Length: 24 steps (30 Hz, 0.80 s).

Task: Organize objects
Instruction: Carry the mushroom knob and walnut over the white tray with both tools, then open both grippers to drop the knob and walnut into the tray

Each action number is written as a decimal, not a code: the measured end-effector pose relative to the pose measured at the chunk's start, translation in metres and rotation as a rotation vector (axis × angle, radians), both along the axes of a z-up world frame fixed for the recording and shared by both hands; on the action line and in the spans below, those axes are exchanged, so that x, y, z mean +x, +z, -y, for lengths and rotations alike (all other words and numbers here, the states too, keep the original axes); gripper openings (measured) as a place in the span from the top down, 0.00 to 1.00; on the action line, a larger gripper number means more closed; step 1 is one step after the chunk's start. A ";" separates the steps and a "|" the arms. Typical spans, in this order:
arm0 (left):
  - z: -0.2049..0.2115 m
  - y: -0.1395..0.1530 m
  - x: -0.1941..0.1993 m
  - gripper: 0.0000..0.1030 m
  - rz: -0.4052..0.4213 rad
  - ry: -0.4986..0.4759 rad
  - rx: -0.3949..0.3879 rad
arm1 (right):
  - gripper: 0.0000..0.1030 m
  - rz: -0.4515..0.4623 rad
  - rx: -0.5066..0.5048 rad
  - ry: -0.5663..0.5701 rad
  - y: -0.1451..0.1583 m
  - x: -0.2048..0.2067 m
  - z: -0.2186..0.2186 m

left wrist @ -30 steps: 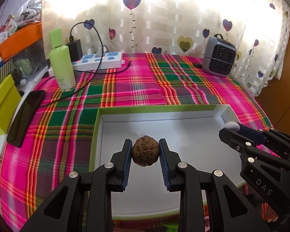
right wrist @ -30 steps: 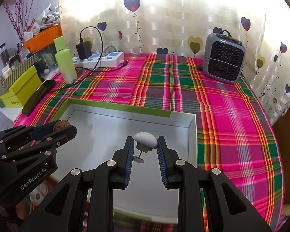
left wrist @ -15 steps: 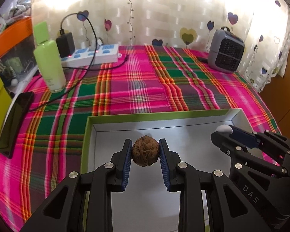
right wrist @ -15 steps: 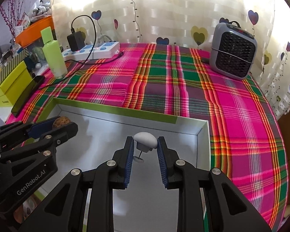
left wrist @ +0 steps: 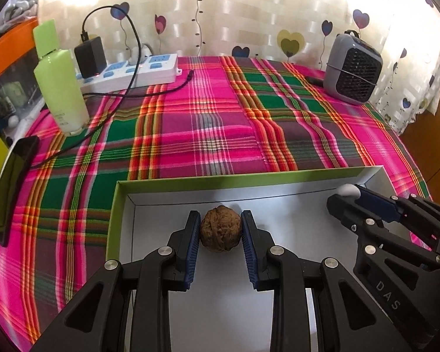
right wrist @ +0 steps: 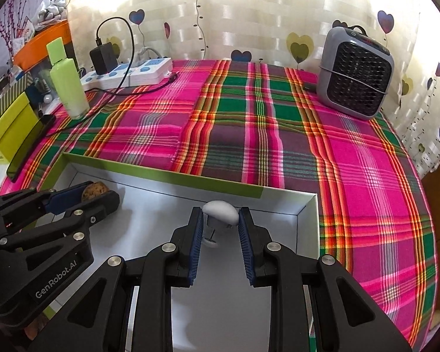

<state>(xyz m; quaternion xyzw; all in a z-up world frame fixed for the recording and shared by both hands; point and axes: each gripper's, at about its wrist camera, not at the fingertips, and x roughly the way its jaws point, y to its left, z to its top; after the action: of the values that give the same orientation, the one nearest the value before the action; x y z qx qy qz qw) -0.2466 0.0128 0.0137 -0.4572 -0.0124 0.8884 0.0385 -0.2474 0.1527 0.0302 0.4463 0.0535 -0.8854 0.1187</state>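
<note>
- The walnut (left wrist: 220, 230) sits clamped between the blue pads of my left claw (left wrist: 220, 236), pinched at its widest part, held over the white floor of the box (left wrist: 190, 180); I cannot tell whether it touches that floor
- From the right wrist view the walnut (right wrist: 95, 191) shows as a brown lump peeking out between the left claw's (right wrist: 98, 195) fingers, near the box's left wall
- My right claw (right wrist: 220, 228) grips a small white mushroom-shaped piece (right wrist: 221, 211) by its domed cap; a thin stem with a little round foot hangs below the cap, between the pads
- In the left wrist view the white cap (left wrist: 348, 189) just shows at the tip of the right claw (left wrist: 347, 196), close to the box's far right corner
- Both claws are narrow, each closed on its own thing, and both point down into the same box, side by side and apart
- The box is shallow, white inside with a green rim (right wrist: 161, 170), and lies on a pink, green and orange plaid cloth (left wrist: 214, 123)
- Beyond it, far left, stand a pale green bottle (left wrist: 60, 82) and a white power strip (left wrist: 132, 72) with a black charger (left wrist: 90, 56) plugged in, its cable looping over the cloth
- A dark phone (left wrist: 13, 187) lies at the cloth's left edge
- A grey fan heater (right wrist: 356, 76) stands at the far right, against a curtain (right wrist: 249, 14) printed with hearts
</note>
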 end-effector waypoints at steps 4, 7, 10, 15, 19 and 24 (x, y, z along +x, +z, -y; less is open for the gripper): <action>-0.003 0.000 -0.001 0.75 0.001 -0.006 -0.019 | 0.75 0.001 0.012 0.002 -0.001 0.000 0.002; -0.005 0.000 -0.002 0.75 0.001 -0.007 -0.025 | 0.75 0.009 0.020 -0.001 -0.002 -0.001 0.002; -0.004 -0.001 -0.002 0.75 0.003 -0.005 -0.017 | 0.75 0.013 0.023 -0.001 -0.002 -0.001 0.002; -0.004 -0.001 -0.001 0.74 0.002 -0.007 -0.022 | 0.75 0.013 0.028 -0.002 -0.002 -0.001 0.003; -0.004 -0.001 -0.001 0.72 0.001 -0.010 -0.028 | 0.75 0.030 0.005 -0.017 -0.004 -0.003 0.000; -0.007 -0.002 -0.001 0.67 -0.001 -0.018 -0.038 | 0.68 0.023 0.023 -0.004 -0.004 0.000 0.003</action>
<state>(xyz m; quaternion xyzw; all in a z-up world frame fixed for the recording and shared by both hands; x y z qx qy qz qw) -0.2472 0.0197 0.0122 -0.4574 0.0085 0.8884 0.0377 -0.2477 0.1493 0.0258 0.4579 0.0614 -0.8797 0.1124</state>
